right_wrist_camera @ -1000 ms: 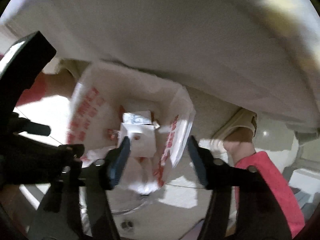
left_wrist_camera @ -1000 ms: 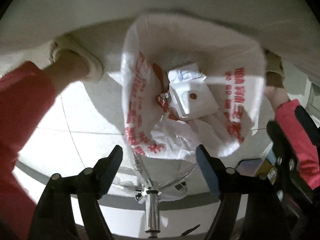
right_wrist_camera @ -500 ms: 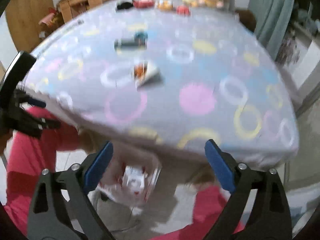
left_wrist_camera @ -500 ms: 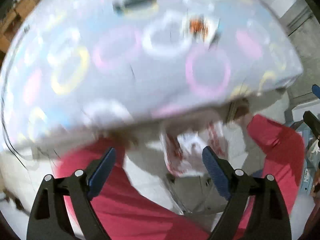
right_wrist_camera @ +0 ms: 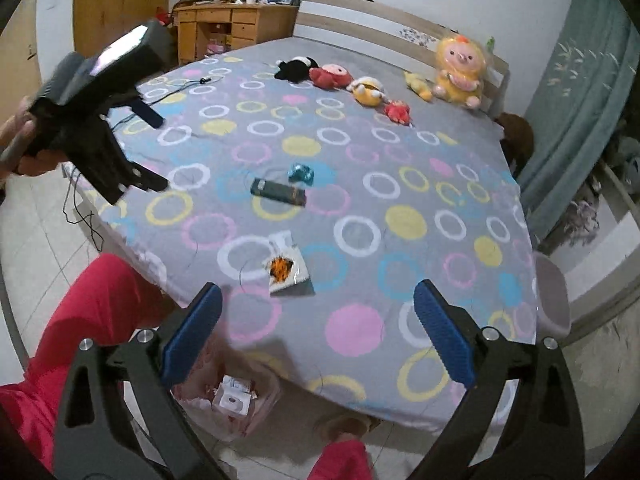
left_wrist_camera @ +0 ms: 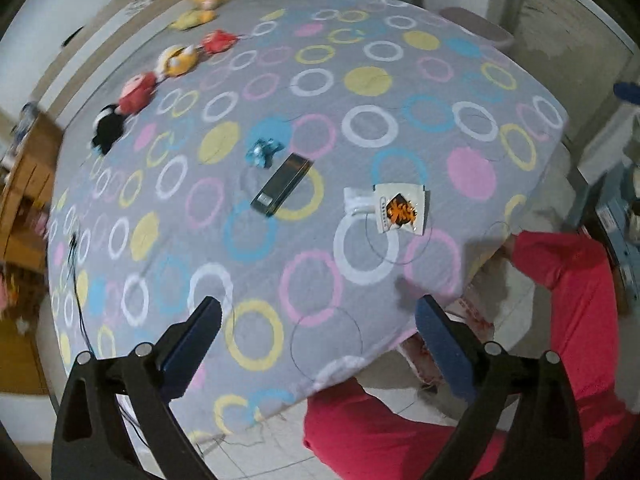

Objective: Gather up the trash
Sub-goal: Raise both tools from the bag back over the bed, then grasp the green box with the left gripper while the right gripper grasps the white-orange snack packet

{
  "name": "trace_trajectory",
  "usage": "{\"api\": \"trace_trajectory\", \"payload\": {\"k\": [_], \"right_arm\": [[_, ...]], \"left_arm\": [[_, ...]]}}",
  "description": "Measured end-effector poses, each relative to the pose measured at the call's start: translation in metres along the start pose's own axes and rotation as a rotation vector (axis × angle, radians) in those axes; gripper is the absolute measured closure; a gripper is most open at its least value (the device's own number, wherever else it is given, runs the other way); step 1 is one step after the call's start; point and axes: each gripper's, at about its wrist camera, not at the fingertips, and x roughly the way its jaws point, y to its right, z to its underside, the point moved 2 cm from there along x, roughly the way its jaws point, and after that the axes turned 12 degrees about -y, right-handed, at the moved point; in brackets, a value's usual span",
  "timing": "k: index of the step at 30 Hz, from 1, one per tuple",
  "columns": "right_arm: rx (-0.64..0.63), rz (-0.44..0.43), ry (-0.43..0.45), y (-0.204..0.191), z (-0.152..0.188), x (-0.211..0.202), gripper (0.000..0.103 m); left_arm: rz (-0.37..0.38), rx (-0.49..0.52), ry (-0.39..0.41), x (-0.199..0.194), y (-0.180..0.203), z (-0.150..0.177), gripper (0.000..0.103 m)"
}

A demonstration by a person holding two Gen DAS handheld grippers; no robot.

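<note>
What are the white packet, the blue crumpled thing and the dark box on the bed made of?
The packet looks like glossy plastic film: it glints and its edges curl. The blue thing is probably foil or shiny wrapper, as it is crinkled and metallic-looking. The box seems to be printed cardboard, with flat faces and sharp corners, though it is too small to be sure.

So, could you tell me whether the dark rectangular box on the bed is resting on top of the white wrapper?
No, the dark box lies apart from the white wrapper, with bare bedsheet between them.

The left claw point(left_wrist_camera: 318, 322) is opening with nothing between its pads; the right claw point(right_wrist_camera: 318, 312) stands wide and empty.
</note>
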Motion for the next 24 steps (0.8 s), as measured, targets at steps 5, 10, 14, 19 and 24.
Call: {"api": "trace_trajectory", "payload": {"k": [5, 10, 14, 19, 24], "right_arm": [[-0.023, -0.002, -0.002, 0.01, -0.033, 0.006, 0.009], [-0.051, -0.015, -0.025, 0.013, -0.06, 0.032, 0.009], [-0.071, -0.043, -0.05, 0.01, -0.077, 0.058, 0.009], [-0.095, -0.083, -0.098, 0.001, -0.087, 0.097, 0.009], [-0.142, -0.107, -0.162, -0.013, -0.086, 0.141, 0.009]], "left_arm": [[0.103, 0.017, -0.048, 0.017, -0.021, -0.033, 0.008], [0.089, 0.039, -0.087, 0.043, -0.038, -0.063, 0.008], [0.063, 0.087, -0.117, 0.07, -0.045, -0.081, 0.008], [0.061, 0.093, -0.176, 0.111, -0.055, -0.101, 0.008], [0.058, 0.105, -0.212, 0.148, -0.058, -0.113, 0.008]]}}
